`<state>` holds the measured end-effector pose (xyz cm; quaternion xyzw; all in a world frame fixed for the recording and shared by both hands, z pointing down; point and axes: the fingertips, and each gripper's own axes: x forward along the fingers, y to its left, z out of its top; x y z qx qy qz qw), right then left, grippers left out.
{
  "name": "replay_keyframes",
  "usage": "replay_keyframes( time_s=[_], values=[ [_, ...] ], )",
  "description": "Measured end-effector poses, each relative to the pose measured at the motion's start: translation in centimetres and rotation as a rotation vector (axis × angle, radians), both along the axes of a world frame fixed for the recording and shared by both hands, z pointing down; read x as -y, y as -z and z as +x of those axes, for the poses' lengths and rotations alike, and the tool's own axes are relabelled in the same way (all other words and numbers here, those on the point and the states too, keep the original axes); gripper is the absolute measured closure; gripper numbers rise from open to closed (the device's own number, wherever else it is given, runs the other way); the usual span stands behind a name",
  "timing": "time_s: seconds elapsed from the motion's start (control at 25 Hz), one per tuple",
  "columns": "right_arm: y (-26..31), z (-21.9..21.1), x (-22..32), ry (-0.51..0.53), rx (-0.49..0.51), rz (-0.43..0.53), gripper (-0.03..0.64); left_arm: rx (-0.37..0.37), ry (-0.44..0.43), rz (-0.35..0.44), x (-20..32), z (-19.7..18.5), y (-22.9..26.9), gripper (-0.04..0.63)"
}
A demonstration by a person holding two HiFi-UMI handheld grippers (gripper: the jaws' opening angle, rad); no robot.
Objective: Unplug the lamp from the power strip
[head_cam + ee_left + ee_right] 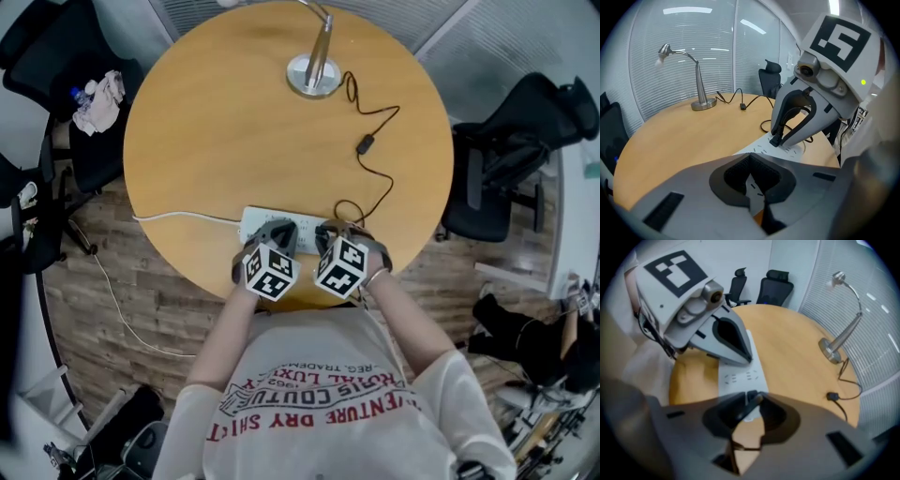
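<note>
The white power strip (257,221) lies near the round table's near edge. My left gripper (280,230) is shut, its tip pressed down on the strip's top (740,377), as the right gripper view shows. My right gripper (776,139) is shut on the lamp's black plug (753,397), which sits at the strip's right end. From the plug, the black cord runs past an inline switch (364,144) to the silver desk lamp (315,69) at the table's far side. In each gripper's own view, the jaws hide most of what is under them.
The strip's white cable (178,217) trails off the table's left edge. Black office chairs stand at the right (525,131) and the far left (56,56). A slack loop of lamp cord (349,211) lies just beyond the right gripper. The person's torso is against the near edge.
</note>
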<state>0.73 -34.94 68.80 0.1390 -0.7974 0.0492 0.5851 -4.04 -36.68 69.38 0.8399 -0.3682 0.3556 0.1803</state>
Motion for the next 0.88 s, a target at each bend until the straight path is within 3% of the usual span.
replay_keyframes(
  time_s=[0.2,0.56,0.88],
  values=[
    [-0.54,-0.11,0.11,0.032,-0.002,-0.017,0.518,-0.030,0.001,-0.054,-0.05,-0.09,-0.24,0.568],
    [-0.52,-0.02,0.25,0.062,-0.004,-0.092,0.532,-0.024,-0.003,-0.046,-0.04,-0.23,-0.24,0.568],
    [-0.14,0.05,0.05,0.097,-0.025,-0.056,0.541,-0.039,0.009,-0.067,-0.08,-0.21,-0.37,0.568]
  ],
)
